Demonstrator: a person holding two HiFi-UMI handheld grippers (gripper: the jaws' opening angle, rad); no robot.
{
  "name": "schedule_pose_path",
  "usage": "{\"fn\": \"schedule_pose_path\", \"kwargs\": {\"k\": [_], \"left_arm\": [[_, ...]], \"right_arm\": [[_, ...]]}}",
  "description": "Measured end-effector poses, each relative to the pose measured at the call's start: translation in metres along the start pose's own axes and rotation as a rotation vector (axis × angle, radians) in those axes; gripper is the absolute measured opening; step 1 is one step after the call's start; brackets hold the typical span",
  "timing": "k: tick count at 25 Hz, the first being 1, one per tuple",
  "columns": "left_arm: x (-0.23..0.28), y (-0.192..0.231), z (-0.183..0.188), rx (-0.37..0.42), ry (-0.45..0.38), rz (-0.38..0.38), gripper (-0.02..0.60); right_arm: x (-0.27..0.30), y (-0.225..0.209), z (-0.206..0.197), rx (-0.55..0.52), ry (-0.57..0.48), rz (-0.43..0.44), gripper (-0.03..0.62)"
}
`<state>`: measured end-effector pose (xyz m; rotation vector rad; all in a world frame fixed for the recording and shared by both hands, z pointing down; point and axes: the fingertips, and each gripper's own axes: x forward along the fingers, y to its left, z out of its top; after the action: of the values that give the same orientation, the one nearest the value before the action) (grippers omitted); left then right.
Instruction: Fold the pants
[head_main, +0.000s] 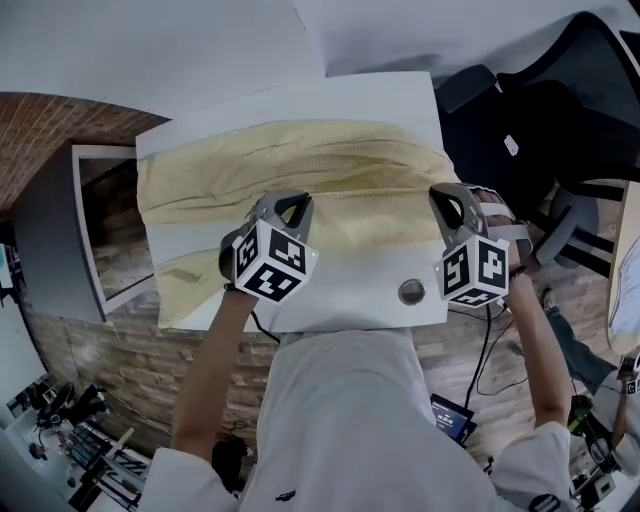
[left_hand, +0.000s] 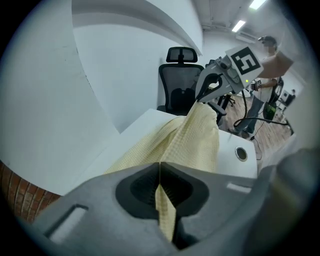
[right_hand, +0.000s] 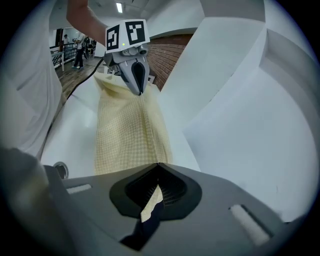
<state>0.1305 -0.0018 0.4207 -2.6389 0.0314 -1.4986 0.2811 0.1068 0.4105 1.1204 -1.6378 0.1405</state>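
Observation:
Pale yellow checked pants lie across the white table, with the near fold lifted off it. My left gripper is shut on the cloth's near edge left of the middle. My right gripper is shut on the same edge at the table's right side. In the left gripper view a strip of the pants runs from the closed jaws of the left gripper up to the right gripper. From the right gripper, the pants stretch to the left gripper.
A round cable hole sits in the table near its front right corner. A black office chair stands just past the table's right edge. A grey cabinet is on the left. White walls rise behind the table.

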Motion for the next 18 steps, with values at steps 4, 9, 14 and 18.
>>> {"fn": "schedule_pose_path", "kwargs": {"k": [4, 9, 14, 18], "left_arm": [[0.024, 0.023, 0.016, 0.015, 0.003, -0.014, 0.011], [0.063, 0.042, 0.026, 0.055, 0.028, -0.049, 0.011], [0.1, 0.061, 0.023, 0.06, 0.053, -0.089, 0.011], [0.126, 0.071, 0.024, 0.079, 0.06, -0.105, 0.011]], "right_arm": [[0.022, -0.019, -0.011, 0.032, 0.022, -0.011, 0.009], [0.052, -0.037, -0.028, 0.064, 0.055, -0.021, 0.009], [0.086, -0.045, -0.038, 0.088, 0.097, -0.019, 0.009], [0.108, -0.05, -0.049, 0.118, 0.128, -0.038, 0.009]]}}
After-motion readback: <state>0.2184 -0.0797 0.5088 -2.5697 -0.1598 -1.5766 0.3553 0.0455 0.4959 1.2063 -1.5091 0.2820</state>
